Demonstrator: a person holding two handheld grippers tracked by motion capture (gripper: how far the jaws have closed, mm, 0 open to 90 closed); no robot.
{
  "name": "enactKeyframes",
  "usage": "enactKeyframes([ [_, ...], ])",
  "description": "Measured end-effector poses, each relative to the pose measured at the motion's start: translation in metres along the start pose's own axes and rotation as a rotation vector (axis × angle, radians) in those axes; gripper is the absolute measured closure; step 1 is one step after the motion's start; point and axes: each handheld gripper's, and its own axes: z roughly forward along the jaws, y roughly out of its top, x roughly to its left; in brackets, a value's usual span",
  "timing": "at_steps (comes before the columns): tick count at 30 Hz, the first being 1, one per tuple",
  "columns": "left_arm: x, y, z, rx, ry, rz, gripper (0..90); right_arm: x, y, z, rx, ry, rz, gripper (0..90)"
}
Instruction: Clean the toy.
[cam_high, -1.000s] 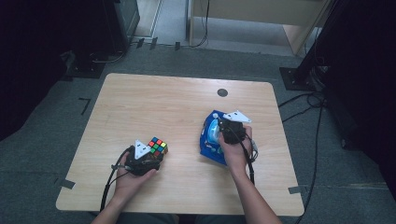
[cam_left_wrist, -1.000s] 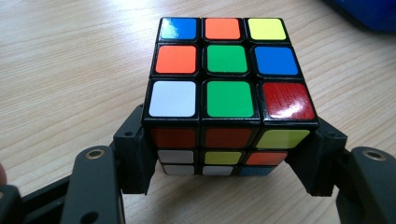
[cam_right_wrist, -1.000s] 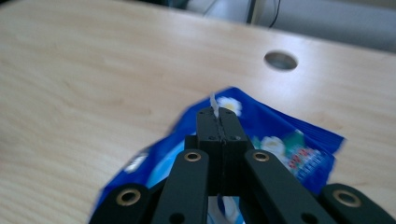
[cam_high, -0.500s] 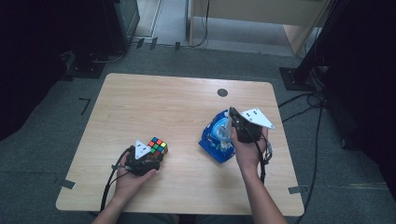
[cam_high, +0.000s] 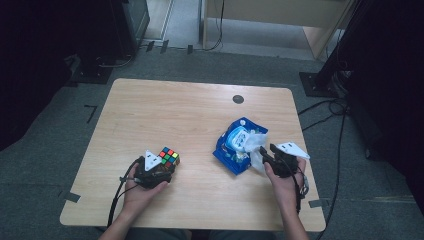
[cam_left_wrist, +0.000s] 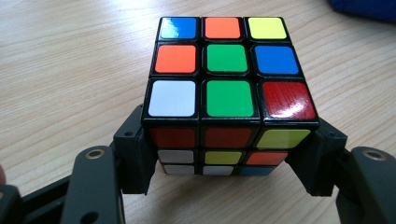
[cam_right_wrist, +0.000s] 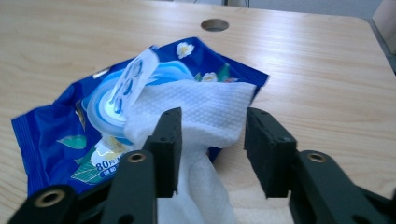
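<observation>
Right claw (cam_right_wrist: 210, 154): jaws have just been opening, now spread; the white wipe (cam_right_wrist: 205, 112) hangs between them, pads not pressing. Wipe is soft, dimpled cloth, part-drawn from glossy blue wipe pack (cam_high: 235, 147) at right of wooden surface (cam_high: 200, 115). Left claw (cam_left_wrist: 231, 161) pinches puzzle cube (cam_left_wrist: 229, 88), hard plastic w/ slick stickers, at front left. Risks: wipe may slump back or drag the light pack; cube may twist in grip.

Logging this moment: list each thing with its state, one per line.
Puzzle cube: scrambled, upright on the table, clamped by the left claw.
Wipes pack: lying flat, flap lifted.
Wipe: pulled partly out, between the jaws of the right claw, which have just been opening.
</observation>
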Motion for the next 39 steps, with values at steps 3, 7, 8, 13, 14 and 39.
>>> enactKeyframes([
  [3, 0.0, 0.0, 0.001, 0.003, -0.001, -0.003, 33.3, -0.005, -0.003, -0.003, 0.004, 0.042, 0.019, 51.5],
  [7, 0.0, 0.001, 0.001, 0.012, 0.0, -0.004, 32.0, 0.003, -0.007, 0.008, 0.044, 0.067, -0.019, 46.7],
  [8, 0.001, 0.001, 0.002, 0.019, -0.002, -0.009, 31.5, 0.008, -0.009, 0.021, 0.06, 0.072, -0.032, 44.7],
  [13, 0.002, 0.001, 0.002, 0.025, -0.013, -0.016, 30.7, 0.017, -0.009, 0.037, 0.1, 0.083, -0.016, 46.7],
  [14, 0.002, 0.001, 0.002, 0.028, -0.019, -0.016, 30.6, 0.018, -0.013, 0.041, 0.122, 0.114, 0.02, 59.8],
  [39, 0.002, 0.007, 0.011, 0.109, 0.029, -0.021, 25.0, 0.026, -0.02, 0.027, 0.05, 0.15, 0.072, 61.5],
])
